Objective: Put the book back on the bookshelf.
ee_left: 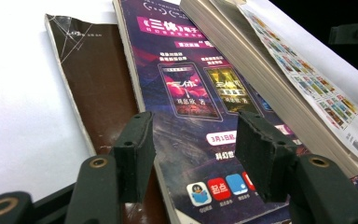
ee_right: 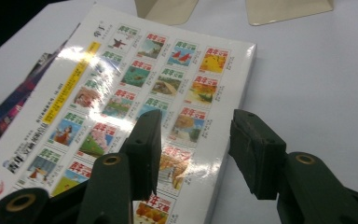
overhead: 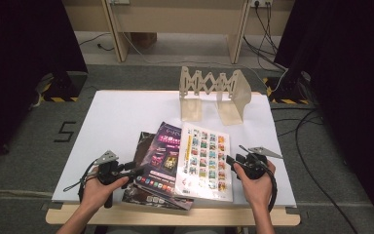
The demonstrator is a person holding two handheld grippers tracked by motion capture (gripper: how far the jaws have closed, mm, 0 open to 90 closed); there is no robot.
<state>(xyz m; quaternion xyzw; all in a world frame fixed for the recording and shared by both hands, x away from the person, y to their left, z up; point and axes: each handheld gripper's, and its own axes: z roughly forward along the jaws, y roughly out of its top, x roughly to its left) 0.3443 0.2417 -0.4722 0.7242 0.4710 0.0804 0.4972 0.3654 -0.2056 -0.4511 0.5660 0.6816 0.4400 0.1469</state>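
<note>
While both jaws stand apart with nothing between them, the left hand-held gripper [overhead: 137, 171] sits at the lower left of the high view, just beside the left edge of a stack of three overlapping books. Its own view looks across the brown book [ee_left: 100, 79] at the bottom of the stack and the purple book [ee_left: 186, 88] lying over it, the jaws hovering low above both covers — whether they touch the purple one I cannot tell. At the lower right, the right hand-held gripper [overhead: 232, 161] is likewise open, holding nothing, its jaws just beside the right edge of the white book [overhead: 205, 161], which lies topmost — its cover printed with rows of small pictures. All three books rest on the white surface [overhead: 121, 114]. Toward the top centre stands a pale folding book rack [overhead: 214, 92], well apart from the stack.
</note>
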